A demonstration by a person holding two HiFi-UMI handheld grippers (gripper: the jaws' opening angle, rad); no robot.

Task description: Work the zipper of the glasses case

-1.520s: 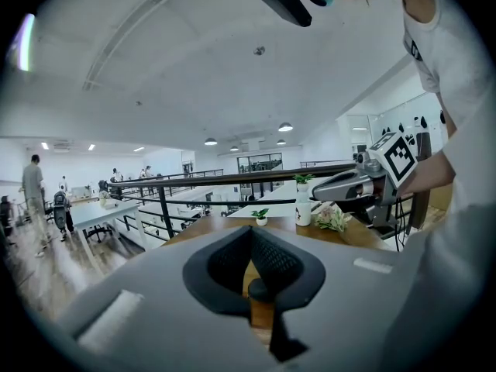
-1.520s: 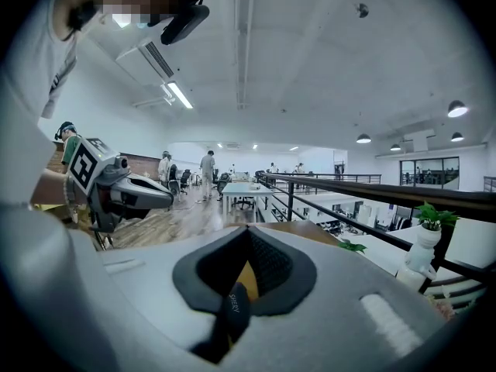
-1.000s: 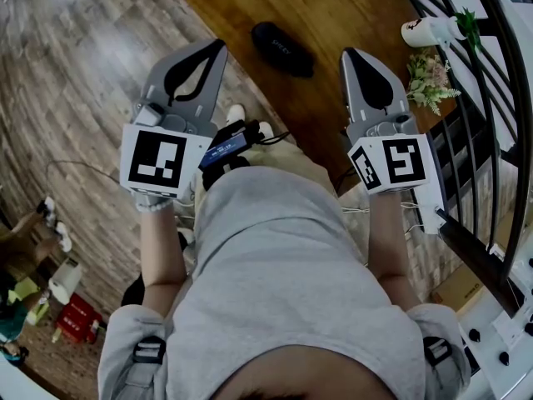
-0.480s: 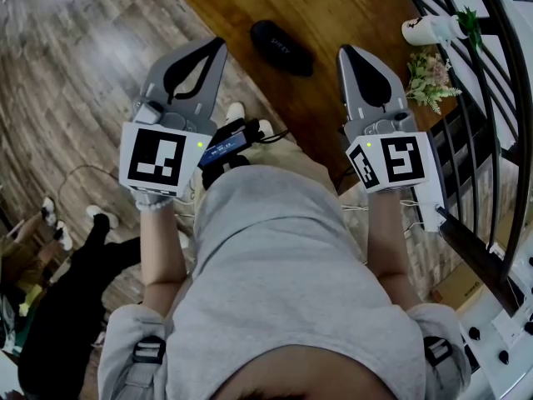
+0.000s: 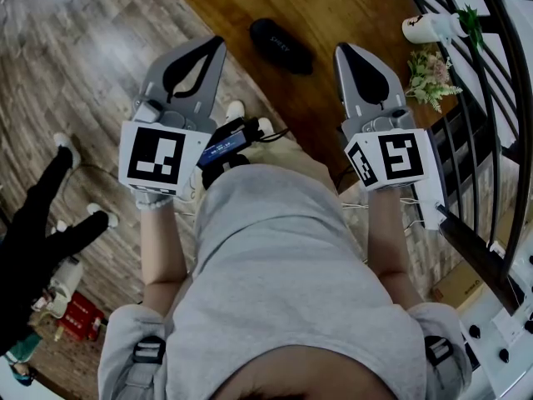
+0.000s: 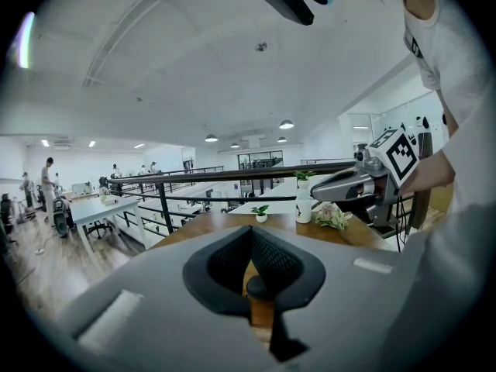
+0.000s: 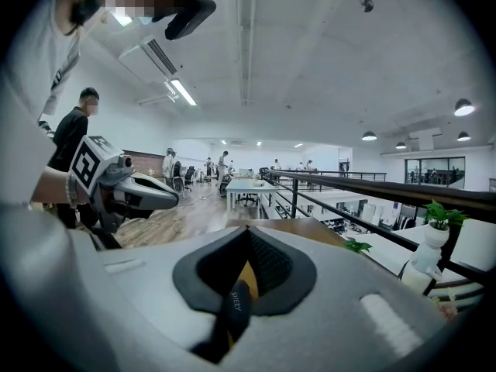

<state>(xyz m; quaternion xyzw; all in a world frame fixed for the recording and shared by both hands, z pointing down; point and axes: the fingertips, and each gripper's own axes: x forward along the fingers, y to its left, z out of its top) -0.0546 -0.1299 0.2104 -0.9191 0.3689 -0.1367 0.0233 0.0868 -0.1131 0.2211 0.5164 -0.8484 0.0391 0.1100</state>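
Observation:
The black glasses case [image 5: 281, 46] lies on the brown wooden table [image 5: 341, 2], ahead of and between both grippers. My left gripper [image 5: 218, 44] hangs shut to the case's left, with nothing in it. To the right of the case my right gripper [image 5: 343, 50] is also shut and empty. In the left gripper view the jaws [image 6: 249, 229] meet at the tip, and part of the case [image 6: 260, 287] shows through the hole behind them. Through the same hole of the right gripper [image 7: 248, 229] the case [image 7: 233, 308] shows with its print. Neither gripper touches the case.
A white vase with a plant [image 5: 429, 29] and a bunch of flowers [image 5: 431, 75] stand at the table's right end, beside a black railing [image 5: 491, 123]. A person in black [image 5: 33, 248] stands on the wooden floor at the lower left.
Both grippers have stayed where they were, shut. The person in black at the lower left has come further into view and shifted across the floor.

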